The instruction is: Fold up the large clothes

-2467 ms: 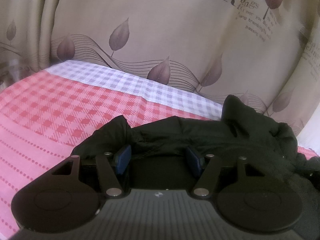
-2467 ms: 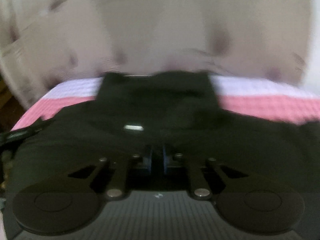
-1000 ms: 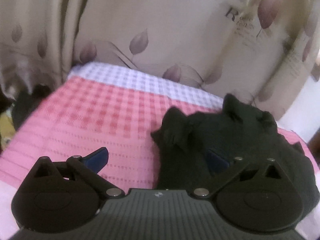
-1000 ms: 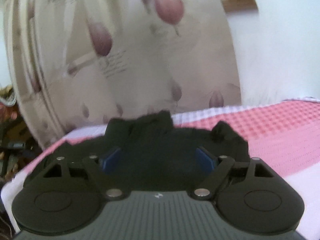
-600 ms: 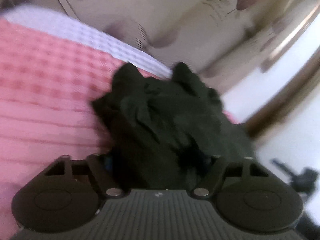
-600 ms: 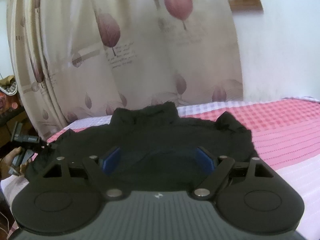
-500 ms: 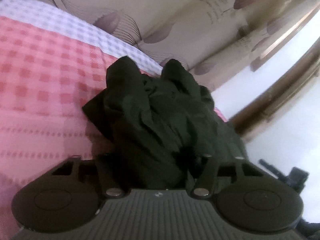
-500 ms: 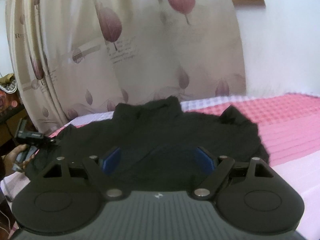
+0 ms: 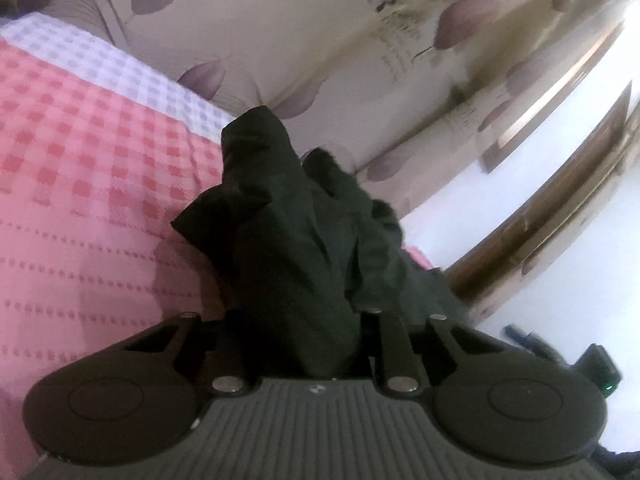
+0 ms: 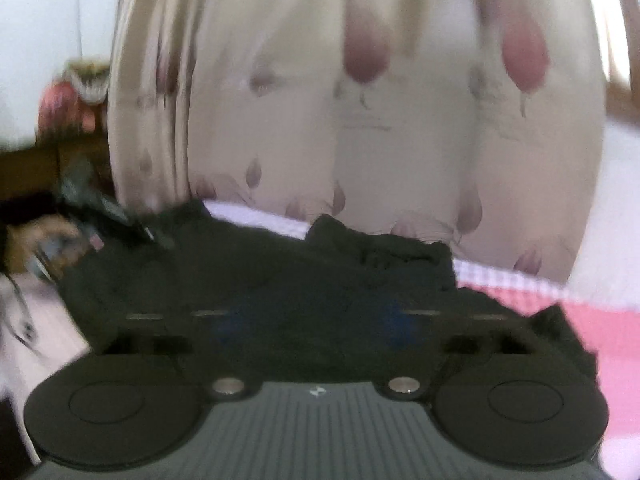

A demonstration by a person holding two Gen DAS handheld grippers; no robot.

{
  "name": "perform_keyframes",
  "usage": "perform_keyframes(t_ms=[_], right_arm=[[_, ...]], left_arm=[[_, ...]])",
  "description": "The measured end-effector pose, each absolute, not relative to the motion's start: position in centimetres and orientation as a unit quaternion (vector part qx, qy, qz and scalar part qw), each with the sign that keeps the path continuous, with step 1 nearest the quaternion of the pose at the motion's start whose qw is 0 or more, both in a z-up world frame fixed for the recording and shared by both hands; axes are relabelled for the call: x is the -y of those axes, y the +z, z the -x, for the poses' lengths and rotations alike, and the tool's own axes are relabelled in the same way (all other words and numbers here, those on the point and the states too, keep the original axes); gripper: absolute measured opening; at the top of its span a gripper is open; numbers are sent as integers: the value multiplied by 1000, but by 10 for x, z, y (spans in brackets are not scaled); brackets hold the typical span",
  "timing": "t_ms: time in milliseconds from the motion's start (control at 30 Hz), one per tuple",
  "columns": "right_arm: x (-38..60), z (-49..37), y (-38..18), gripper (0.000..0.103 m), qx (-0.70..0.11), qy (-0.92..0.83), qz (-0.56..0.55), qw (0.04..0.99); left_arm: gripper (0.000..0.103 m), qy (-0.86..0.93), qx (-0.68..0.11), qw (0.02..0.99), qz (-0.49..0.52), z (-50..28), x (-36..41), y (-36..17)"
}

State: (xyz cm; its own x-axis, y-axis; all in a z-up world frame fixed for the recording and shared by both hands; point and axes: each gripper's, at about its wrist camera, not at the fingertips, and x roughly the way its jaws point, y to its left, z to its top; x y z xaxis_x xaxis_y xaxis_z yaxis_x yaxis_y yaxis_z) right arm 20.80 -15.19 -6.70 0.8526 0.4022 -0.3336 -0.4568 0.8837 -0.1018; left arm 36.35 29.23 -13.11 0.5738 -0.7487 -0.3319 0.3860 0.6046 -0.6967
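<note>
The left gripper (image 9: 296, 320) is clenched on a bunched fold of the black garment (image 9: 288, 216), which lies on the pink checked bed (image 9: 88, 184). The right gripper (image 10: 316, 320) hangs released over it.

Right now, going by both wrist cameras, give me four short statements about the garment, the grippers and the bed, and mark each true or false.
1. The left gripper is shut on the black garment. True.
2. The right gripper is clamped on the garment. False: its blue pads stand apart, open.
3. The garment is white. False: black.
4. The bedcover is pink checked. True.
</note>
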Motion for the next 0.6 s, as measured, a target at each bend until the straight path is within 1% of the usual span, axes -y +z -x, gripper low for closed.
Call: perform_keyframes(t_ms=[33, 133, 300, 367, 400, 433, 467, 500, 533, 567, 600], right_arm=[[143, -209, -69, 0, -159, 209, 112, 958], [121, -200, -77, 0, -135, 197, 194, 951], [109, -199, -88, 0, -133, 195, 236, 943], [107, -203, -92, 0, -140, 194, 237, 942], [105, -205, -93, 0, -140, 191, 242, 941], [104, -206, -94, 0, -139, 188, 245, 941], [104, -208, -93, 0, -137, 185, 245, 942], [102, -209, -93, 0, -134, 184, 246, 942], [101, -211, -93, 0, -132, 182, 247, 942], [100, -212, -94, 0, -132, 177, 251, 942], [98, -214, -98, 0, -136, 172, 258, 941]], left_arm=[[23, -332, -315, 838, 298, -356, -293, -129], [22, -315, -322, 839, 306, -336, -294, -123], [23, -307, -339, 831, 315, -319, -300, -132], [27, -317, -342, 825, 319, -321, -303, -137], [32, -316, -342, 824, 322, -322, -305, -140], [51, -318, -347, 820, 327, -322, -307, -143], [66, -323, -360, 811, 329, -325, -306, -148], [74, -335, -357, 808, 329, -325, -305, -151], [82, -342, -350, 808, 328, -322, -303, -150], [85, -349, -346, 809, 324, -321, -300, -149], [85, -352, -345, 809, 319, -319, -296, -147]])
